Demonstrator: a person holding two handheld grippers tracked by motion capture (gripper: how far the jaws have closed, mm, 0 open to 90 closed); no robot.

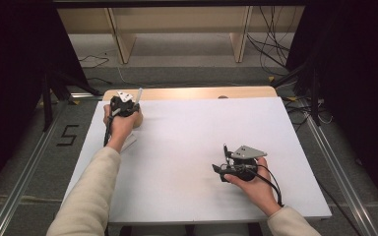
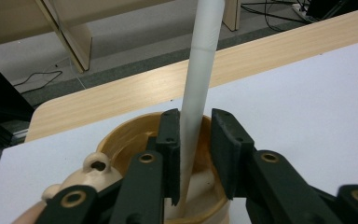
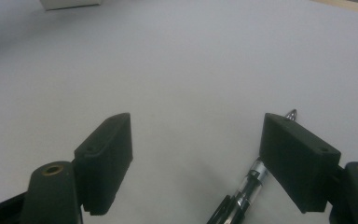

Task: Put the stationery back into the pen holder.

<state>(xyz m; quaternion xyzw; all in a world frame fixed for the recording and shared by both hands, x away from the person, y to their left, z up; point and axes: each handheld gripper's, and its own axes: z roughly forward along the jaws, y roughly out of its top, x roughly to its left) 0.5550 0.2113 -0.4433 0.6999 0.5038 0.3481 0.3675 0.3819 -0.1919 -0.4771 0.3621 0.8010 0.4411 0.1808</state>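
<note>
Floor left of table (image 1: 295,147) bears mark "5" (image 1: 67,135); nothing else readable.

From my remote seat: a lab recording bay. White-topped table (image 1: 187,147), black curtains (image 1: 10,73), loose floor cables (image 1: 270,49), aluminium floor rails (image 1: 24,182).

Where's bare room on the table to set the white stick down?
The white sheet is bare between the left gripper and right gripper, and across its far right. Crowded spots: the wooden cup holding the white stick, and the pen by the right gripper.
</note>
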